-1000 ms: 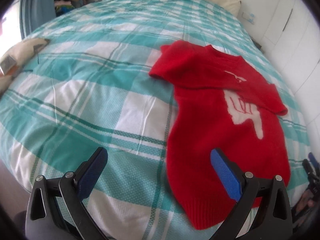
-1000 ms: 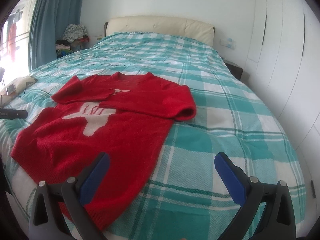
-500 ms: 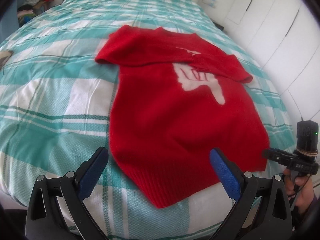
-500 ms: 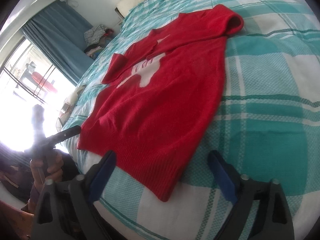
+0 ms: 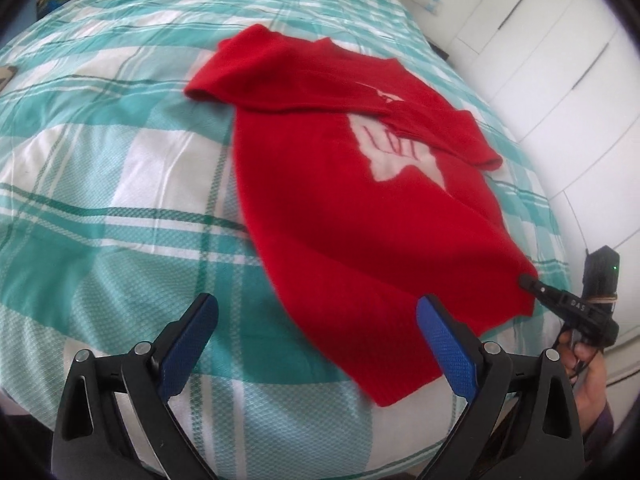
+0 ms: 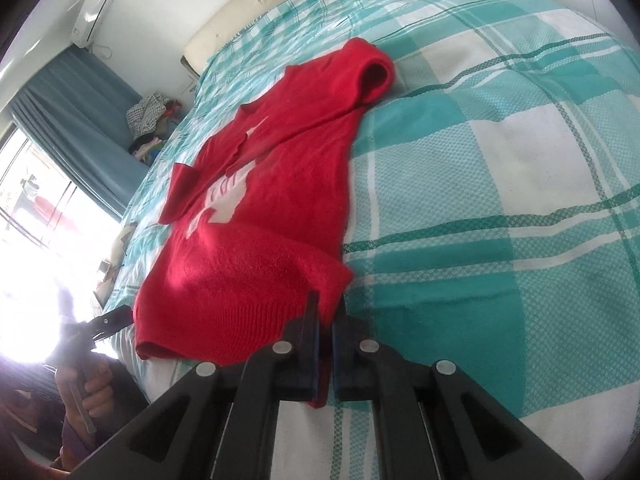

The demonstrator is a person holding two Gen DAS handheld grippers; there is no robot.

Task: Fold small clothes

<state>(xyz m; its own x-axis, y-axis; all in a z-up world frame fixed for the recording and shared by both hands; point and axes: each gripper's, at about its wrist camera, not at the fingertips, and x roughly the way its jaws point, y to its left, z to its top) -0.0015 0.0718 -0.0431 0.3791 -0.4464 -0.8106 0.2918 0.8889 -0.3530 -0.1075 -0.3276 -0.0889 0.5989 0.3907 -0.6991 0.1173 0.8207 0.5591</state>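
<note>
A small red sweater [image 5: 360,208] with a white hand print lies flat on the bed, both sleeves folded across its chest. My left gripper [image 5: 316,344] is open, hovering just above the bed at the sweater's near left hem corner, not touching it. My right gripper [image 6: 326,320] is shut on the sweater's [image 6: 256,248] right hem corner, which bunches up between the pads. The right gripper also shows in the left wrist view [image 5: 568,304], pinching that corner.
The bed has a teal and white checked cover [image 5: 100,184] and a cream headboard [image 6: 240,12]. White wardrobe doors [image 5: 560,60] stand to the right. A blue curtain [image 6: 72,108] and a pile of clothes [image 6: 148,112] stand by the bright window.
My right gripper has closed on the sweater's right hem corner after moving down to it. My left gripper has moved closer to the left hem corner, still open.
</note>
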